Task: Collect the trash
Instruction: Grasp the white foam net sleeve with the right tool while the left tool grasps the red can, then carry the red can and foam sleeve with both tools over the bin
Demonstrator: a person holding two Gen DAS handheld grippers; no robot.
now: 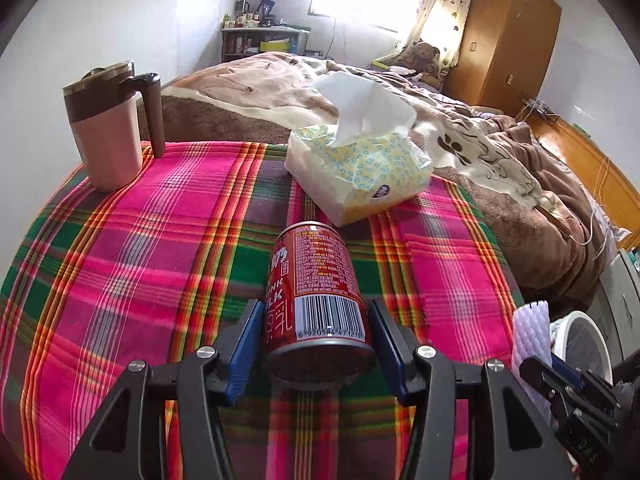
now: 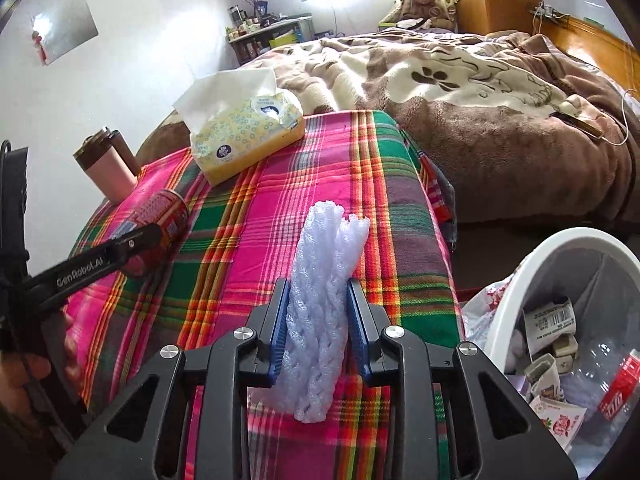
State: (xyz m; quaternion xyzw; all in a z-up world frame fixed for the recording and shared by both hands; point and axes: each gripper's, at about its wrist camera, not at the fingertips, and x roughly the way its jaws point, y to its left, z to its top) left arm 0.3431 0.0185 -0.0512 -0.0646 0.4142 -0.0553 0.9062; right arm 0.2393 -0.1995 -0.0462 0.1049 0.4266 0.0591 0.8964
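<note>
1. Blue-padded right gripper (image 2: 318,316) was clamped on a white foam net sleeve (image 2: 320,312), which stood up between its pads, over the plaid cloth (image 2: 280,184).
2. Red can (image 1: 318,296) lay on its side between the left gripper (image 1: 316,344) pads, which stood close against its sides; whether they pressed on it I could not tell.
3. At 4 o'clock in the right wrist view, a white bin (image 2: 516,304) held wrappers.
4. Farther off, a tissue pack (image 1: 360,176) lay at 12 o'clock and a pink mug (image 1: 108,136) stood at 10 o'clock.
</note>
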